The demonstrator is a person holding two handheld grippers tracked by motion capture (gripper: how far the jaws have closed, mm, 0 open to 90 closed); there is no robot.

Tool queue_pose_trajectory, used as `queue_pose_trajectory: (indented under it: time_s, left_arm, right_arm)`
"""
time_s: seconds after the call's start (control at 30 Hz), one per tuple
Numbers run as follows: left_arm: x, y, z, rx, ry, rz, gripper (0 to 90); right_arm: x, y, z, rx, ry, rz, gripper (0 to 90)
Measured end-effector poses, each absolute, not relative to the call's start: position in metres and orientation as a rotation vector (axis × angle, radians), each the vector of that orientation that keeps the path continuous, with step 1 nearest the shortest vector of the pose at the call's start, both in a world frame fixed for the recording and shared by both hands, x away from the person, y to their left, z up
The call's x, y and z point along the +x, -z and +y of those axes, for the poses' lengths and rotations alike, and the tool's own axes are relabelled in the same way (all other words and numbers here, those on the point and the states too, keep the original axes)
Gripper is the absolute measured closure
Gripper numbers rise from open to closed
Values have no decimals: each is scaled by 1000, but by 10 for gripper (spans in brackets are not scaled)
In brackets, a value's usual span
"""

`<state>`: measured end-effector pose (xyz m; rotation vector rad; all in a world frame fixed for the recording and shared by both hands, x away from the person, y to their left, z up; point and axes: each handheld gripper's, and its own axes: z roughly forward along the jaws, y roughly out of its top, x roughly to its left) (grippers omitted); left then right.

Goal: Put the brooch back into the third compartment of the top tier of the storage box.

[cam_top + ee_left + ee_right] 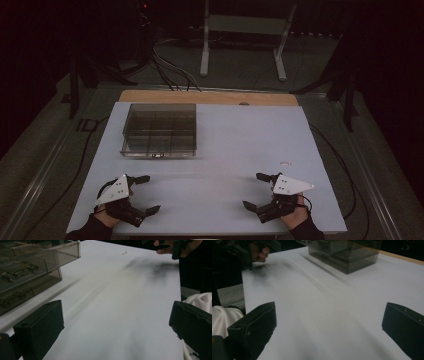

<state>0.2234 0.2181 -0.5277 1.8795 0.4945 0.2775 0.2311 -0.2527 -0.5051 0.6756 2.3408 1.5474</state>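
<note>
The smoky clear compartment box [159,130] sat on the far left part of the white table [225,200], and a tiny clear piece [285,163] lay alone toward the right edge. The left gripper [147,194] rested near the front edge, well short of the box, jaws spread wide and empty. The right gripper [254,190] rested likewise released, with the small piece just beyond it. Work seemed at its start; next probably called for reaching out to that piece or the box.
</note>
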Motion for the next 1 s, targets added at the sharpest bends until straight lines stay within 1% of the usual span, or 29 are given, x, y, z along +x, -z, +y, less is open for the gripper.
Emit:
queue_pose_trajectory:
  time_s: [0.27,0.57,0.8,1.0]
  left_arm:
    - [223,527,218,1876,-284,495,6]
    - [224,527,218,1875,-281,493,6]
    - [223,526,219,1868,-284,494,6]
    - [224,525,219,1864,-284,494,6]
  right_arm:
    - [233,482,-249,623,-1595,2318,0]
    - [249,463,-255,647,-1600,2290,0]
    - [263,455,-267,726,-1588,2242,0]
    - [274,450,-286,802,-1563,2208,0]
